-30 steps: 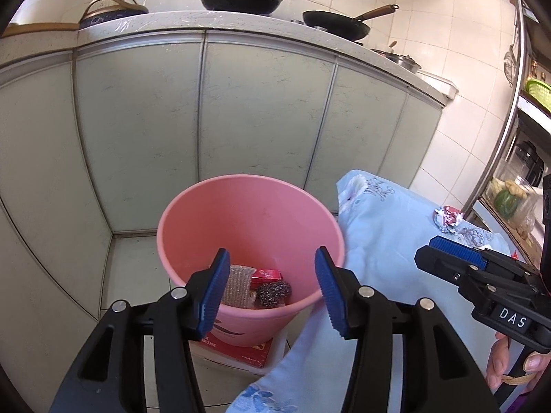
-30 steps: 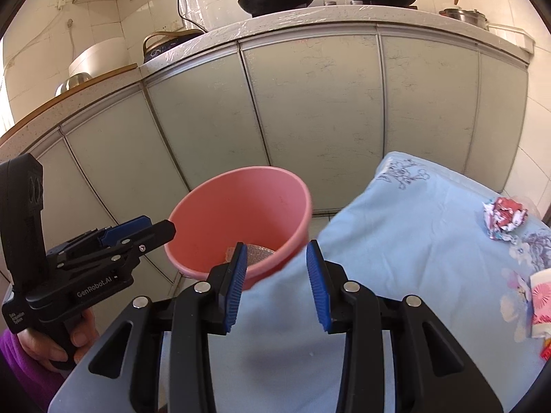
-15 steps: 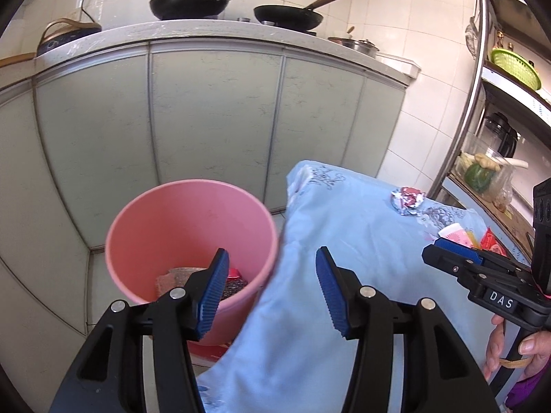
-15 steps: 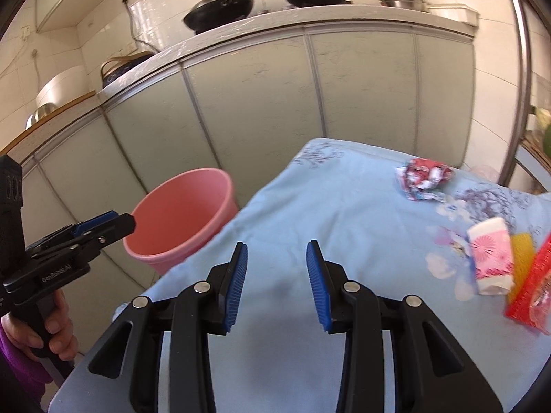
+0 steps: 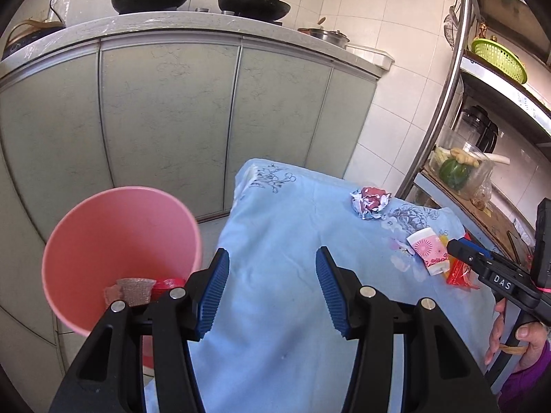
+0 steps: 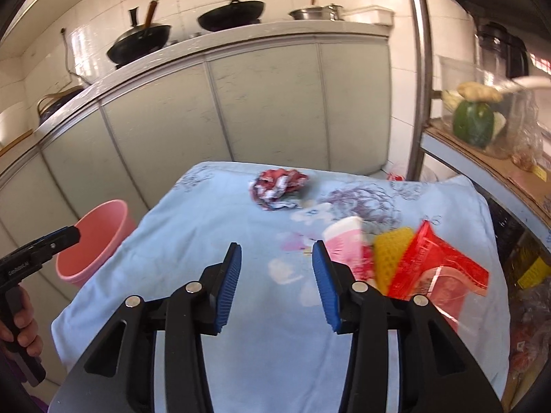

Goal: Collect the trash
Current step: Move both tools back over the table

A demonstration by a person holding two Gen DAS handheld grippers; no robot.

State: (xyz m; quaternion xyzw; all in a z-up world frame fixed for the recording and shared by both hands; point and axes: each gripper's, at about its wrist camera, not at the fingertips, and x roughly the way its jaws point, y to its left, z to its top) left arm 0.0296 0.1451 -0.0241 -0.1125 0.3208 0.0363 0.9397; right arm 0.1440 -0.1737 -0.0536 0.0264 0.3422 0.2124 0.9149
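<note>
Right wrist view: red wrapper (image 6: 444, 268) blurred, tool-hidden.

Bright daylight, fisheye-bent edges, motion blur at right.

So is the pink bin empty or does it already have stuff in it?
Not empty: the pink bin holds a mesh scrubber and something red at its bottom.

Empty left hand-held gripper (image 5: 272, 289) gapes beside pink bucket (image 5: 103, 241).
</note>
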